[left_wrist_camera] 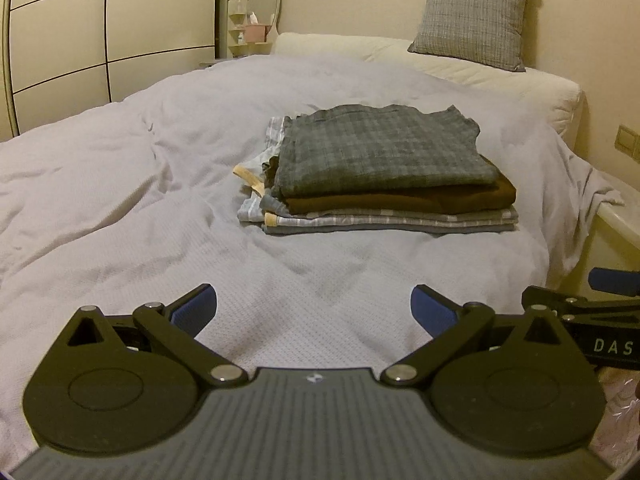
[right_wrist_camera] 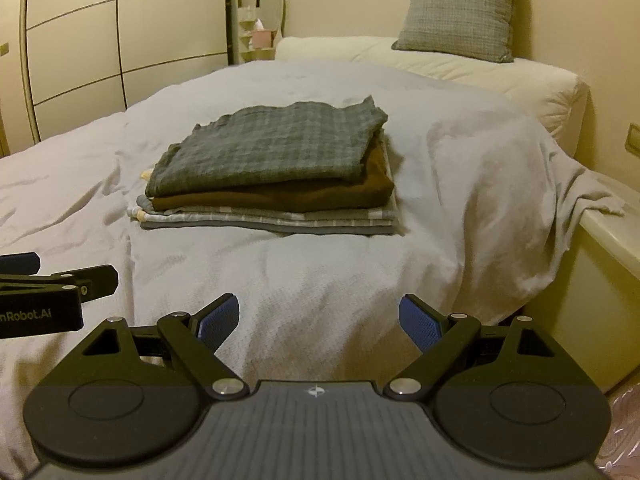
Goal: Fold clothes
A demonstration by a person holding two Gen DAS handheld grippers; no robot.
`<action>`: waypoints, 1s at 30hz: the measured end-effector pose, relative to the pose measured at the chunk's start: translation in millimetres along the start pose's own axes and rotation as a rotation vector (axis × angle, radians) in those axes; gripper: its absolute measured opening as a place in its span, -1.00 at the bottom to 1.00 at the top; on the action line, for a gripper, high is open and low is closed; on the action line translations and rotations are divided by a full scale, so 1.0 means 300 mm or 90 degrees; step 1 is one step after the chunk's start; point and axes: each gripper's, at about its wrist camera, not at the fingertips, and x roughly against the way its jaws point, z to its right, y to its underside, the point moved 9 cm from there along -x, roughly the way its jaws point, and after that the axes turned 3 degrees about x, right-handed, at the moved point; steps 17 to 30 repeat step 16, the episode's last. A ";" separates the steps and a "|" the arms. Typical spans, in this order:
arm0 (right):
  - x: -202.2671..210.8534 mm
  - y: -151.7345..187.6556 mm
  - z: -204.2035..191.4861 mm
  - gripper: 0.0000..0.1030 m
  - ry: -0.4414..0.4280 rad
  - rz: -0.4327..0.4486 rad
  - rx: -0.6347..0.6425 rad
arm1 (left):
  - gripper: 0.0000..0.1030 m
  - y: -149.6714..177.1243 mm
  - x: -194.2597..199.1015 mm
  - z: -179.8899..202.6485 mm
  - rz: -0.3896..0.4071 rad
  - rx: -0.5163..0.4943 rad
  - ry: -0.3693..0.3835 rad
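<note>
Fingers on our left gripper (left_wrist_camera: 314,312) and right gripper (right_wrist_camera: 319,322) are spread wide and hold nothing, both hovering above the near end of the pale quilted bedspread (left_wrist_camera: 120,184). Farther on, the folded stack of clothes (right_wrist_camera: 268,176) rests mid-bed, a grey checked woven garment (left_wrist_camera: 380,148) topmost over a brown folded one (left_wrist_camera: 400,198). We judge it soft, light and floppy, best pinched at a near corner or hem. Open bedspread lies to the left; the bed's right edge drops away close by.
</note>
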 end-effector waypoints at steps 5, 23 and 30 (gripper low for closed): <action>0.009 -0.007 0.001 0.73 0.001 0.003 0.003 | 0.98 0.001 0.014 0.002 0.002 -0.003 -0.002; 0.012 -0.012 0.010 0.73 0.001 0.005 0.000 | 0.98 0.003 0.018 0.004 0.001 0.003 0.002; 0.012 -0.012 0.010 0.73 0.001 0.005 0.000 | 0.98 0.003 0.018 0.004 0.001 0.003 0.002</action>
